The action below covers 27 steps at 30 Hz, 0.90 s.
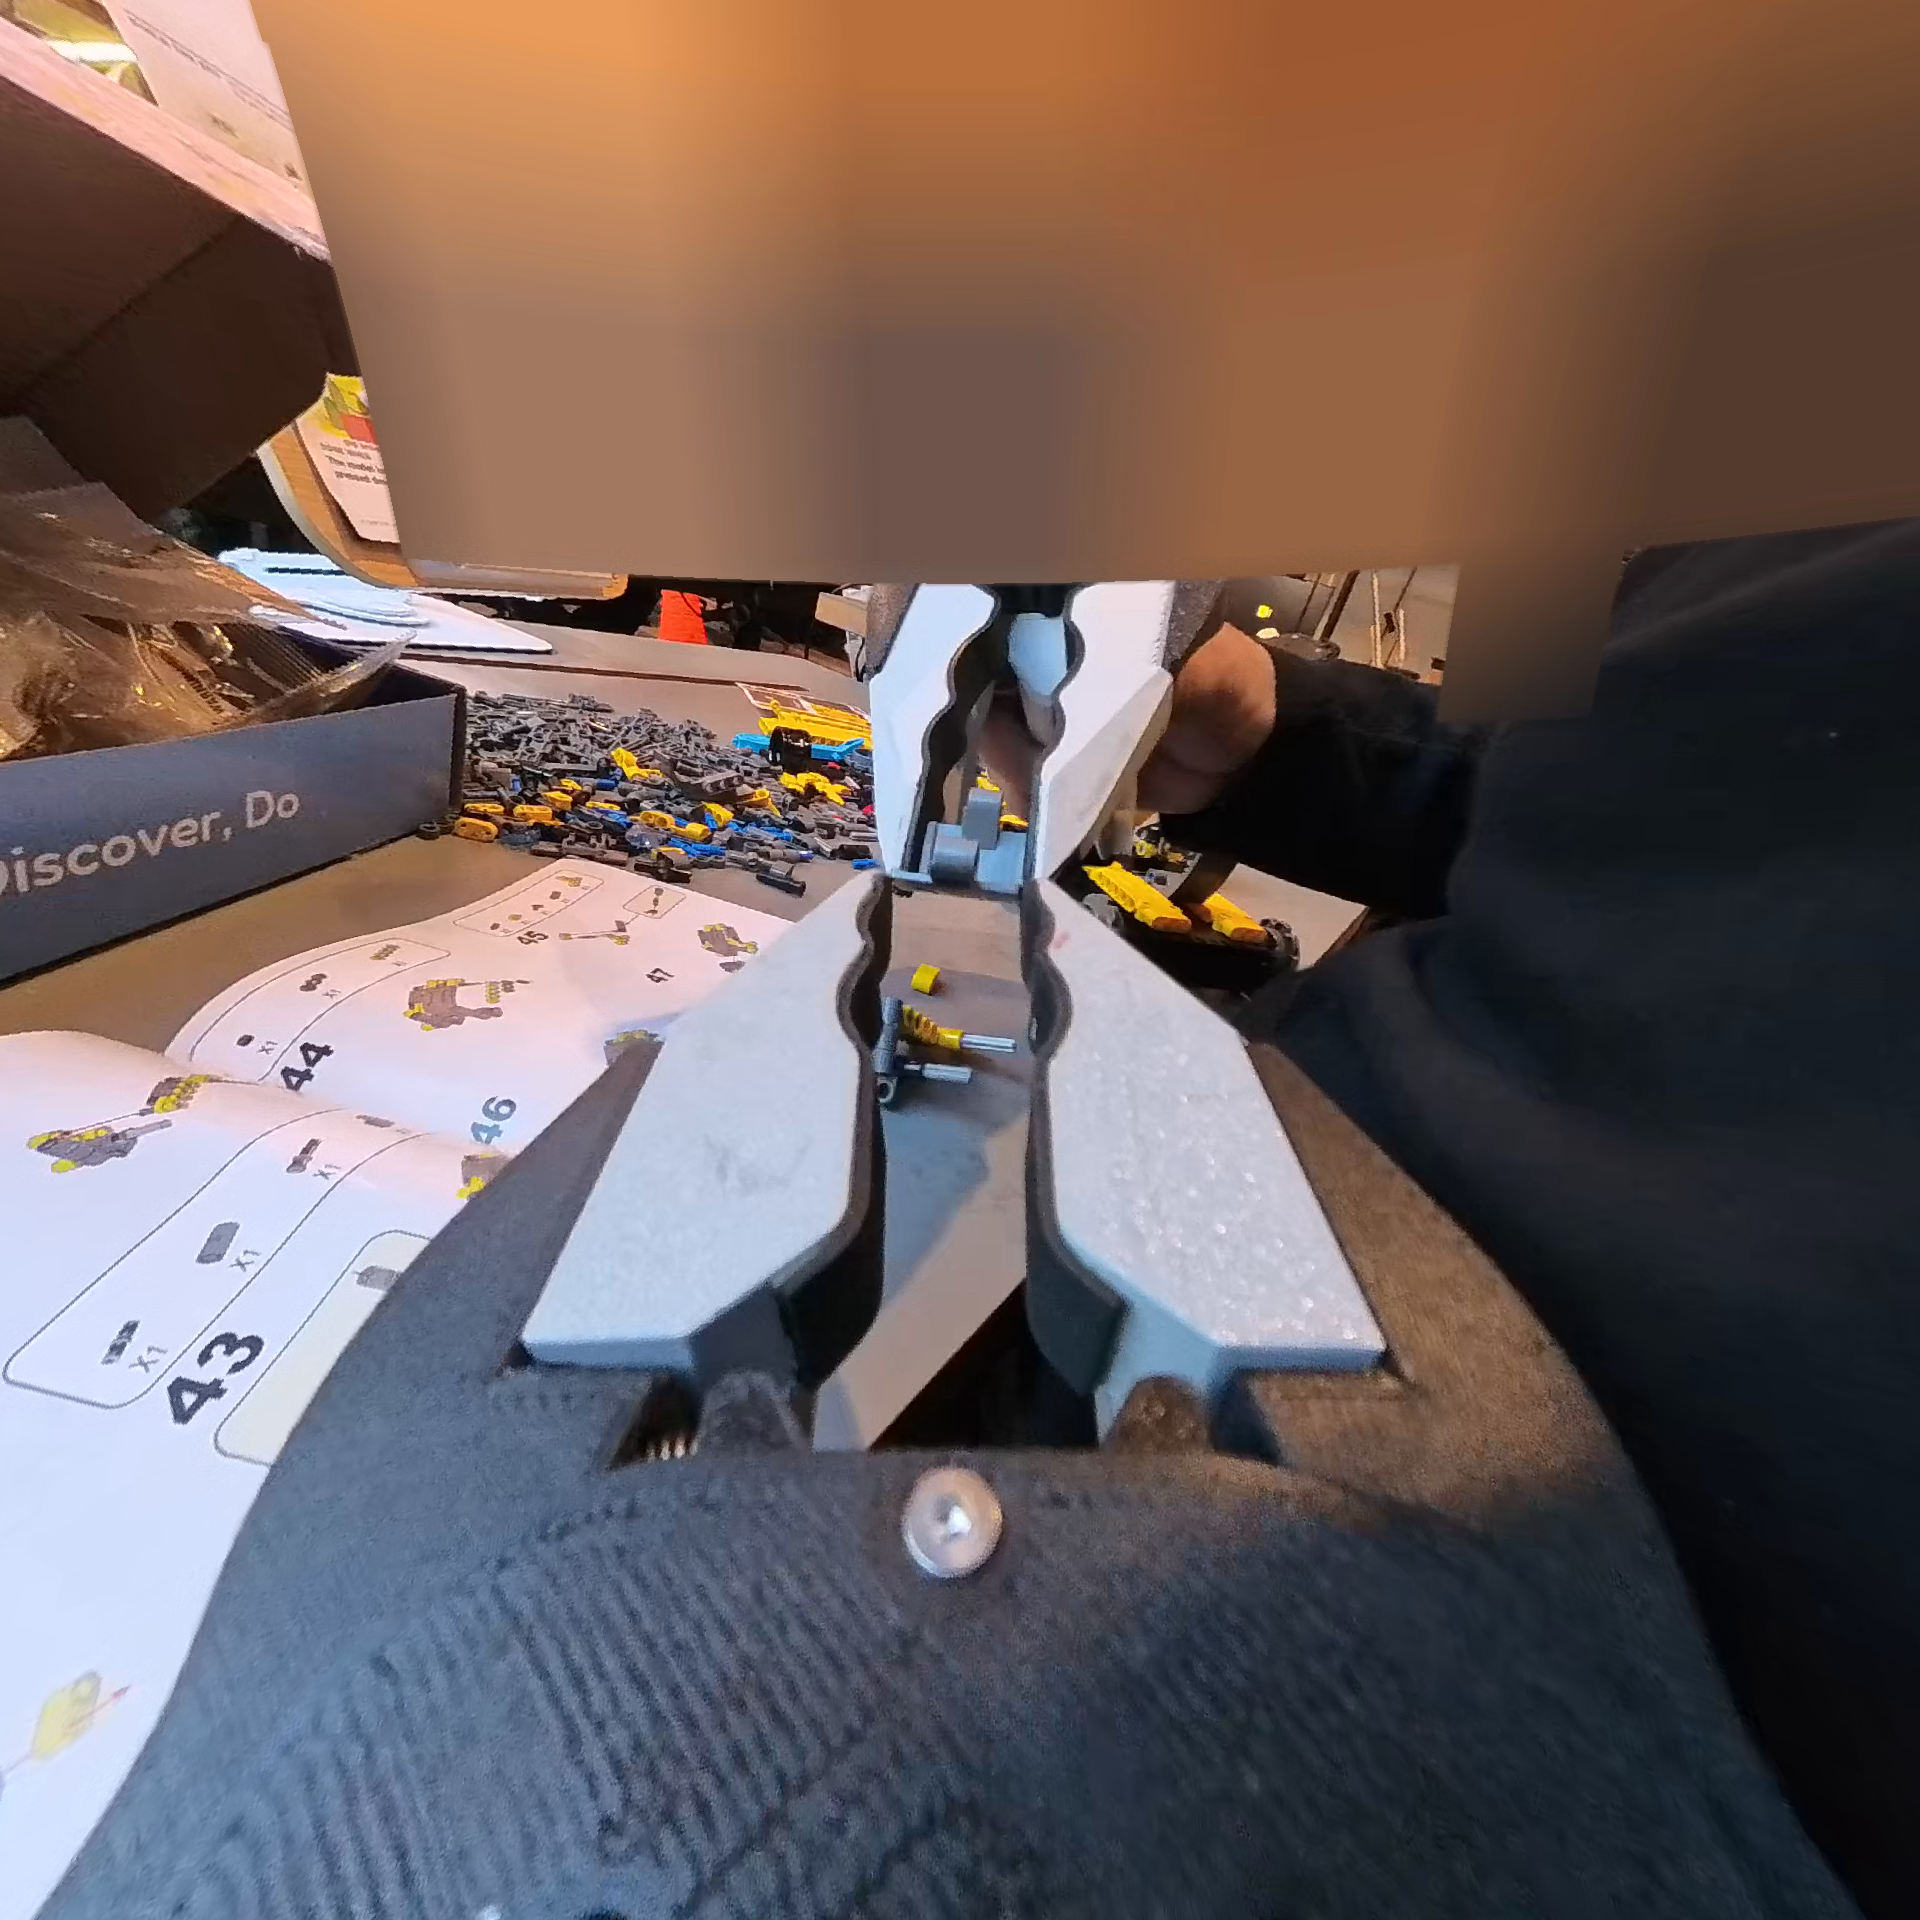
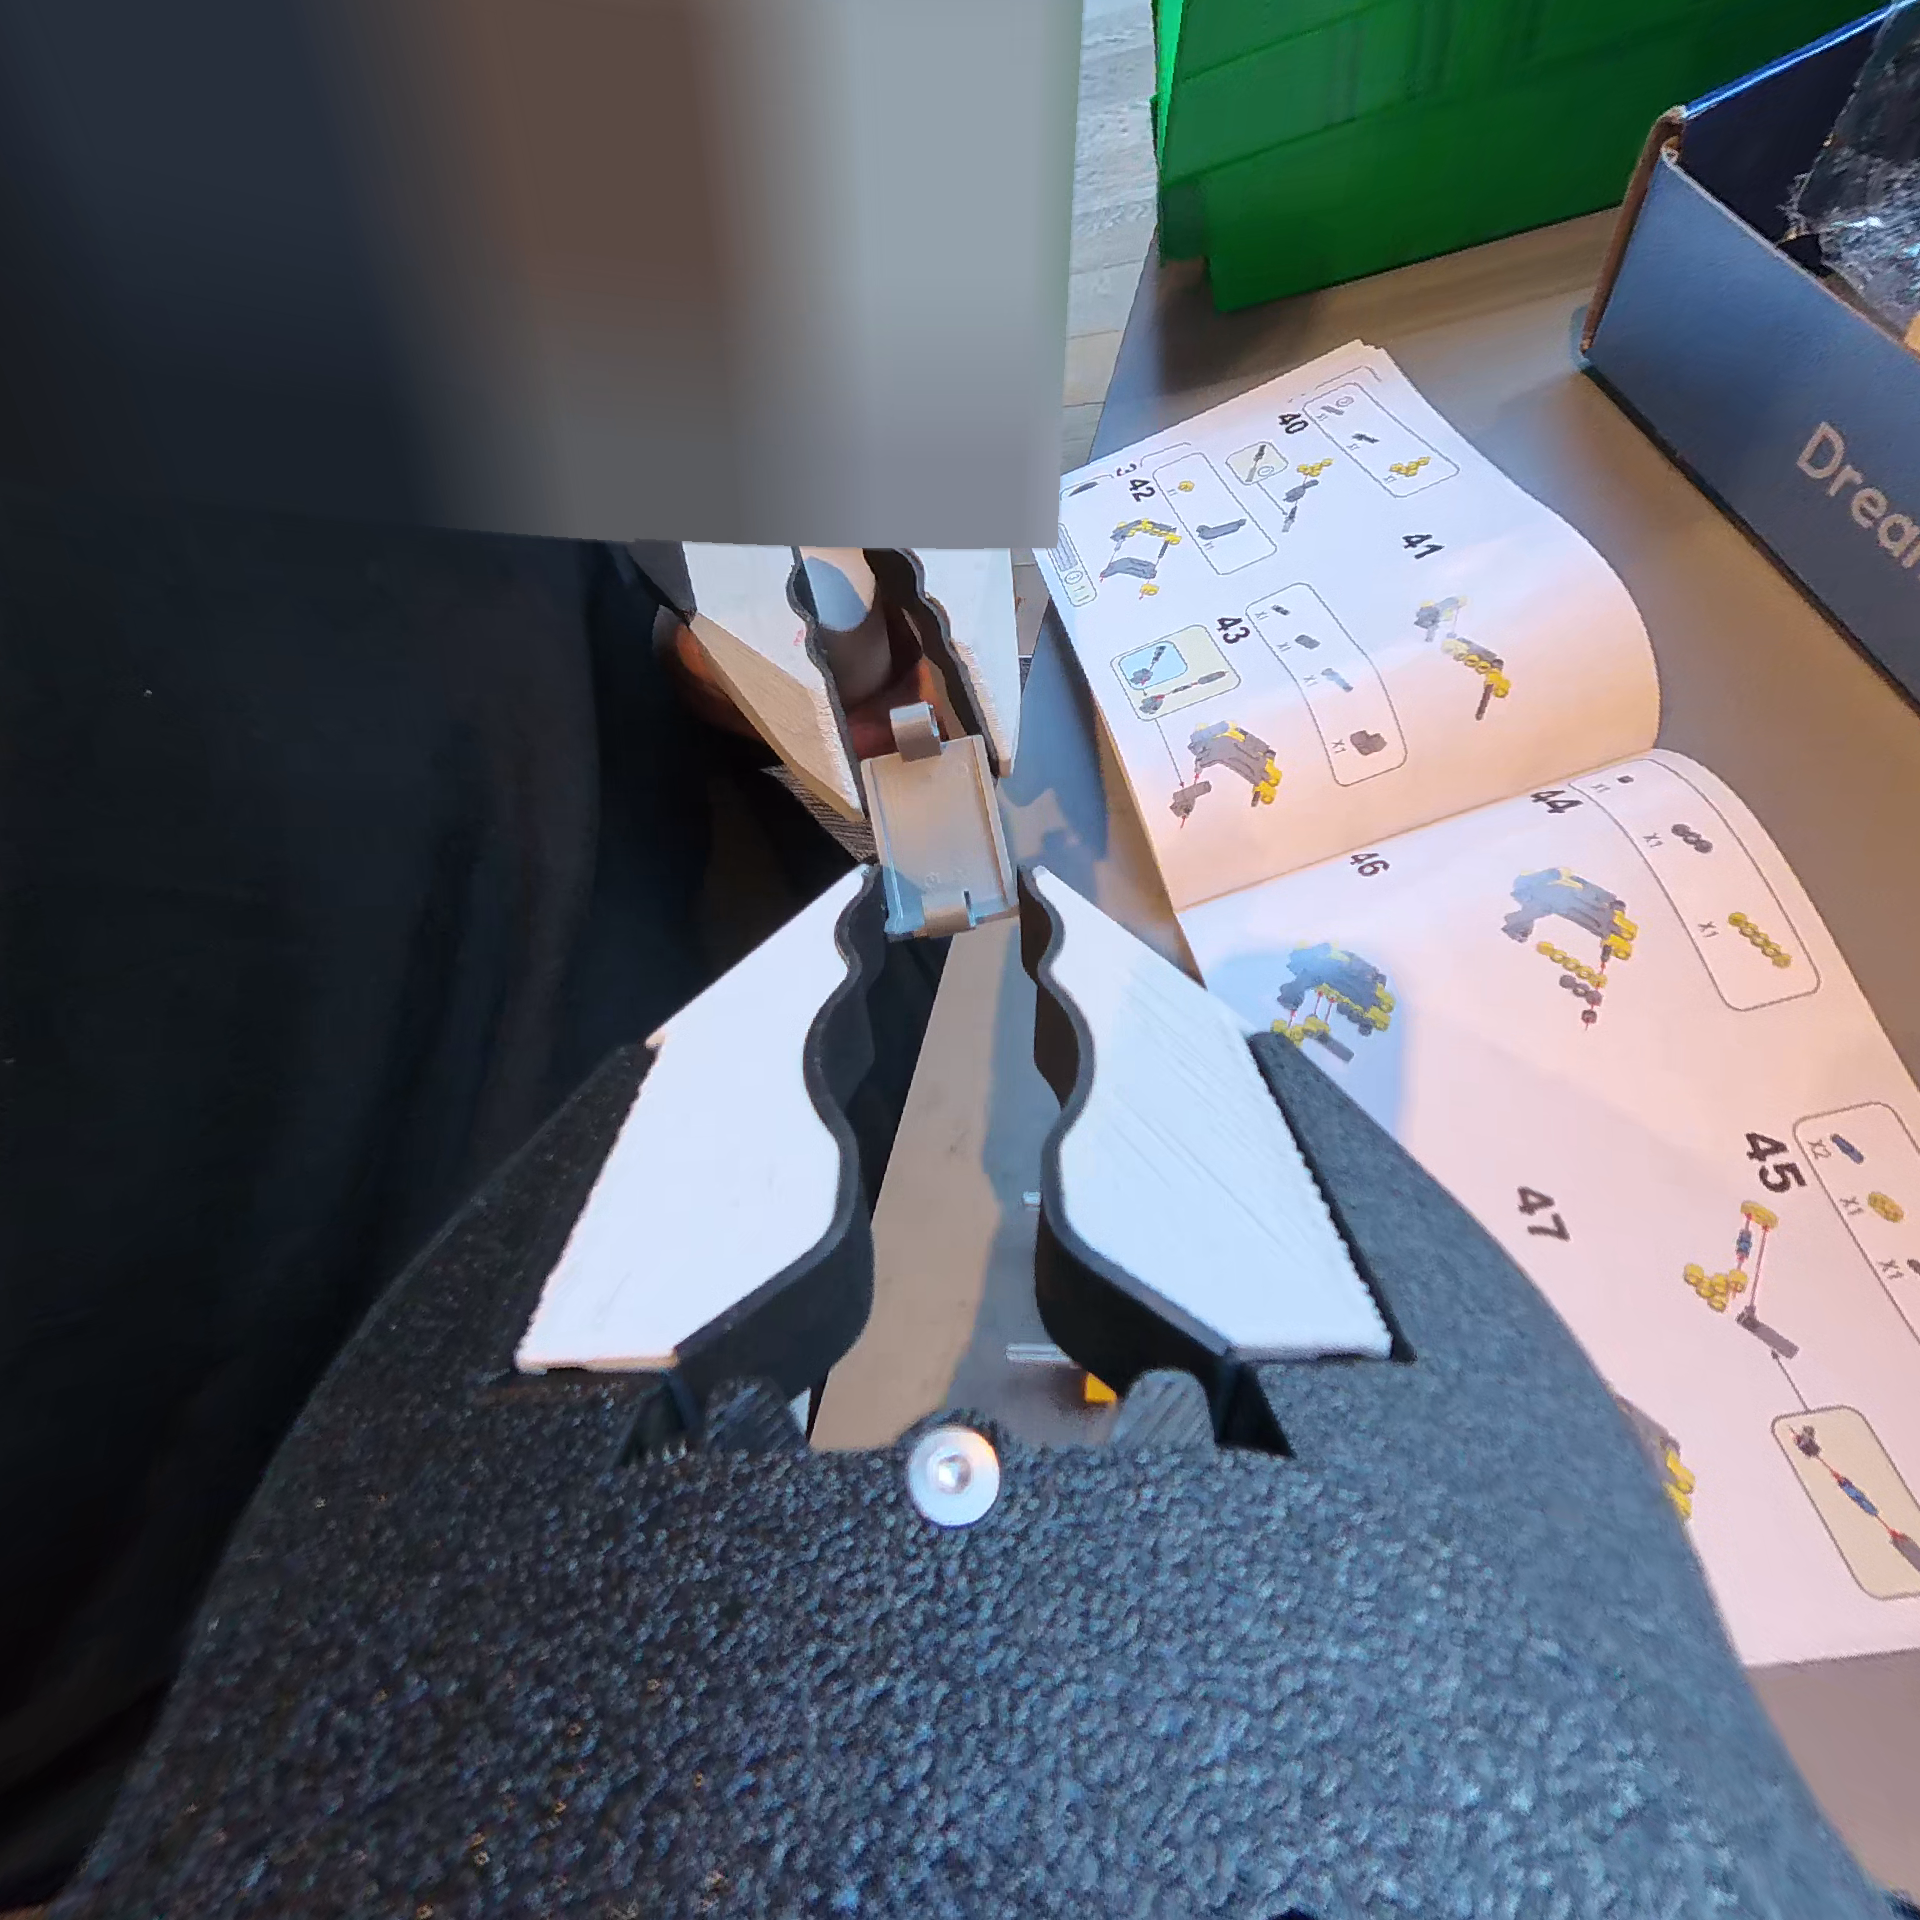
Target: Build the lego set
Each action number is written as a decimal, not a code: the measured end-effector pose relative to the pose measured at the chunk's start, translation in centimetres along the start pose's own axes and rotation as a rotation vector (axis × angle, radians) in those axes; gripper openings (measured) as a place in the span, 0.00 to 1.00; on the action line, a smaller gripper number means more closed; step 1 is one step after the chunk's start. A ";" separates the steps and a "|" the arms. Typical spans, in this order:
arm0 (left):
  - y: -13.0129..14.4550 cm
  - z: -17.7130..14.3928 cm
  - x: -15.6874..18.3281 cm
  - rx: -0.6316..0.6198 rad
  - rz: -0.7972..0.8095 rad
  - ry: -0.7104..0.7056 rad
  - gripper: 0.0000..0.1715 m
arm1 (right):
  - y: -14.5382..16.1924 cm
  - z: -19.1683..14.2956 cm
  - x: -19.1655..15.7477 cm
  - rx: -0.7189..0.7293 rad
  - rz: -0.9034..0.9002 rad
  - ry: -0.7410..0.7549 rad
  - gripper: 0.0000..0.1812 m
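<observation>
Left tongs [image 1: 956, 883] and right tongs [image 2: 940, 883] meeting tip to tip, both pinching small grey plastic hinged brick piece [image 2: 935, 831] above grey counter [image 1: 940, 1143], steadying opposite ends.

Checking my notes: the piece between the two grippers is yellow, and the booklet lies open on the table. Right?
No: the piece is grey, not yellow, per the right wrist view. The booklet does lie open on the table.

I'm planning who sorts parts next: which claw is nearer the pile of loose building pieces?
Likely right. The right claw hangs beside the pile of loose pieces, overlapping its edge in the left wrist view; the left claw points toward it from the near side.
</observation>
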<state>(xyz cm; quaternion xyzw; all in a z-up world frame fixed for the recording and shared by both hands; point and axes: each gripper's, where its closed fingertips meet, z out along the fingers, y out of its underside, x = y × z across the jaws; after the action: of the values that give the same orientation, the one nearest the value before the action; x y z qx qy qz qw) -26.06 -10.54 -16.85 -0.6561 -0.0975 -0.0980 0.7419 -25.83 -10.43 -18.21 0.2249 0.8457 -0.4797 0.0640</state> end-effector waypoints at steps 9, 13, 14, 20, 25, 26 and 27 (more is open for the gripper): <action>0.0 -0.1 -0.3 0.015 -0.129 0.033 0.19 | 0.6 -2.1 0.4 0.001 -0.024 0.108 0.14; 0.1 0.2 0.1 0.009 -0.109 0.038 0.19 | -0.6 -3.2 -0.5 0.125 0.021 0.066 0.14; 0.3 0.3 0.3 0.000 -0.097 0.041 0.19 | -0.9 -3.4 -0.7 0.159 0.034 0.051 0.14; 0.0 0.5 1.6 0.007 -0.059 0.082 0.20 | -1.3 -2.7 -0.8 0.201 0.060 0.040 0.14; 0.0 0.4 1.3 0.010 -0.066 0.072 0.20 | 0.3 -0.7 -0.8 -0.010 -0.105 0.165 0.14; 0.0 0.4 1.3 0.010 -0.065 0.074 0.19 | 0.4 -0.5 -0.9 -0.038 -0.129 0.175 0.14; 0.0 0.4 1.4 0.009 -0.059 0.076 0.19 | 0.5 -0.3 -1.0 -0.059 -0.149 0.182 0.14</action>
<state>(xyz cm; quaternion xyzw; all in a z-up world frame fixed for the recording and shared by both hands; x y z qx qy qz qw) -24.76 -10.21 -16.40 -0.6454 -0.0893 -0.1443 0.7448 -24.66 -10.29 -18.16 0.2019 0.8761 -0.4358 -0.0422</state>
